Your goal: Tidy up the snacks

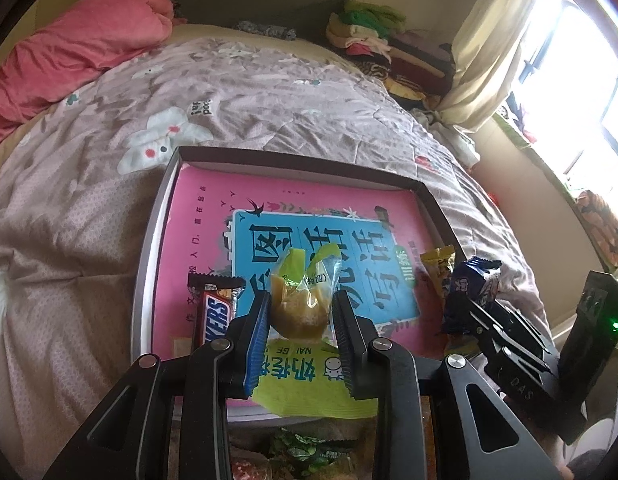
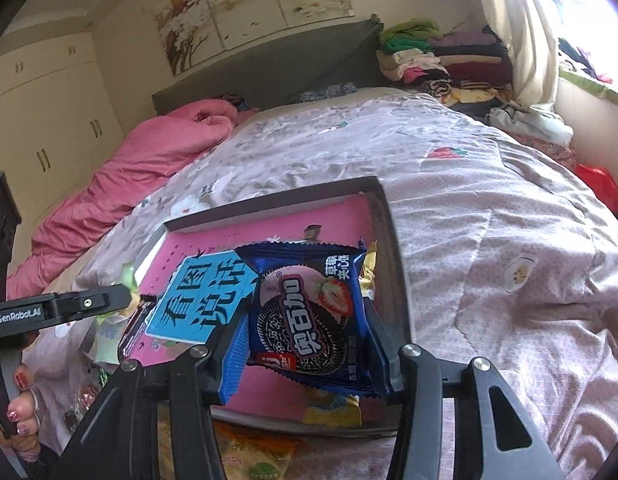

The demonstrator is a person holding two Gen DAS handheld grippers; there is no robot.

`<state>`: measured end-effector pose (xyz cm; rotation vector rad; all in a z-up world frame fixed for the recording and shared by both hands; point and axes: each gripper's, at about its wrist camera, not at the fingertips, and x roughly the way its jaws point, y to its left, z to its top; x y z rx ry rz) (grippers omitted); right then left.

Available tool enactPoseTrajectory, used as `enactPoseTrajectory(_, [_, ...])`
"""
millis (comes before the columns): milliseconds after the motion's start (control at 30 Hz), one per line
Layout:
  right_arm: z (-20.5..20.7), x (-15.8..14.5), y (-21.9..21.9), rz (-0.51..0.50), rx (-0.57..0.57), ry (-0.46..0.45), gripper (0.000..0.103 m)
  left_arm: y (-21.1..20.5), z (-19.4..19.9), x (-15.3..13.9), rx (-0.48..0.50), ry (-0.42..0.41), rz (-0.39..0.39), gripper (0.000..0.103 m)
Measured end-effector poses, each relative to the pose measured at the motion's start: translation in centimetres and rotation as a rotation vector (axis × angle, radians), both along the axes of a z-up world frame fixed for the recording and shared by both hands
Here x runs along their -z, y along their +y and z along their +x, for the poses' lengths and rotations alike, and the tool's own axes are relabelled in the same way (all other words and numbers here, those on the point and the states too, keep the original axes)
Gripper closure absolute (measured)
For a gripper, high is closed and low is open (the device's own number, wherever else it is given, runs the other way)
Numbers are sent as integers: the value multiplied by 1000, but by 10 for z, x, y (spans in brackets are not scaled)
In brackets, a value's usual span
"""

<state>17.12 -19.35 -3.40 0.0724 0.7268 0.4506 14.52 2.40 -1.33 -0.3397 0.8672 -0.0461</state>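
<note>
Left wrist view: left gripper [image 1: 299,312] clamped on clear-wrapped brown round pastry with green twisted ends [image 1: 301,300], blue ribbed finger pads [image 1: 256,332] pressed against both sides of the wrapper. Held above shallow grey-walled cardboard box [image 1: 293,158] lined with pink-and-blue picture book [image 1: 309,240]. Left of the left finger, lying in the box: brown Snickers bar [image 1: 215,312]. Directly beneath the fingers, at the near edge of the box: lime-green flat snack packet with printed characters [image 1: 309,384]. Right of the right finger, against the box wall: yellow snack packet [image 1: 439,264]. Further right: right gripper [image 1: 475,312] closed on dark blue strawberry sandwich-cookie packet [image 1: 471,284]. Below the fingers, outside the box: green patterned snack bag [image 1: 309,452], partly hidden. Right wrist view: right gripper [image 2: 309,328] clamped on dark blue strawberry sandwich-cookie packet [image 2: 309,312], packet upright between the pads, over the right near part of the box [image 2: 389,240]. Beyond the left finger: book [image 2: 213,292]. Far left of the fingers: left gripper's finger [image 2: 81,304]. Box resting on mauve floral quilt [image 2: 489,240].
</note>
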Motion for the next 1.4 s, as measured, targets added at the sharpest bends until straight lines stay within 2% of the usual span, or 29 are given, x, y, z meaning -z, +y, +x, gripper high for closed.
enactPoseTrajectory(267, [-6, 0, 10, -15, -33, -13, 52, -3, 4, 7, 0, 7, 21, 71])
enactPoseTrajectory(567, [-17, -4, 22, -56, -73, -71, 52, -7, 11, 15, 1, 18, 47, 71])
enactPoseTrajectory(1133, [-14, 13, 45, -105, -162, -2, 52, -13, 19, 23, 17, 29, 74, 71])
enactPoseTrajectory(1400, [-16, 16, 45, -83, -189, 18, 52, -12, 19, 23, 14, 31, 69, 71])
